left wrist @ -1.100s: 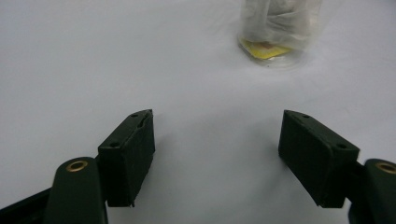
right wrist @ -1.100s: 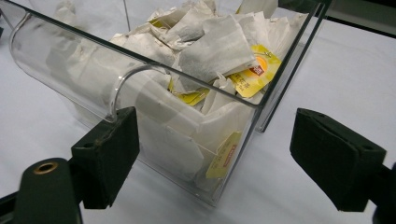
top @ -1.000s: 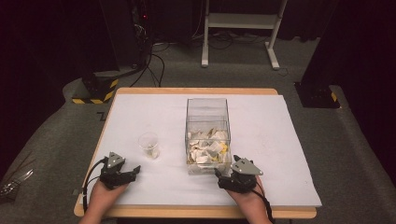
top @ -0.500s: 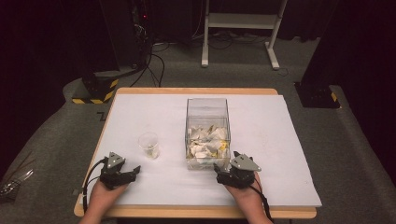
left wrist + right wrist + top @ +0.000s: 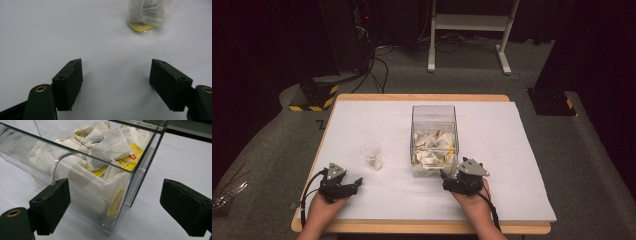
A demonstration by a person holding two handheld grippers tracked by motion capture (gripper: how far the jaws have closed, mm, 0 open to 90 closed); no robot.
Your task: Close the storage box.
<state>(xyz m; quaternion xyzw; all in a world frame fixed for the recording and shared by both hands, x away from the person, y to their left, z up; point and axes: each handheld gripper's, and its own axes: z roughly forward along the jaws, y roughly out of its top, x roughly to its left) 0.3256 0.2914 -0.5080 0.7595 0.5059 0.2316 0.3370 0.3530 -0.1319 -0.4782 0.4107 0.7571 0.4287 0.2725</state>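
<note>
A clear plastic box (image 5: 433,114) stands mid-table, filled with white and yellow tea bags (image 5: 432,147). Left of it stands a small clear cup (image 5: 371,155) with a tea bag inside, also seen in the left gripper view as the cup (image 5: 149,15). My left gripper (image 5: 357,182) rests open on the table near the front edge, just short of the cup; its jaws are wide apart over bare white surface (image 5: 115,77). My right gripper (image 5: 445,176) is open right at the box's near corner (image 5: 117,215), the tea bags (image 5: 107,145) piled behind the wall.
A white sheet (image 5: 502,145) covers the wooden table (image 5: 412,227). Grey carpet surrounds it, with a white stand (image 5: 467,30), cables and dark equipment behind. Bare sheet lies to the right of the box and at the far left.
My right gripper has shifted slightly left toward the box's near corner. The left gripper, cup and box have stayed put.
</note>
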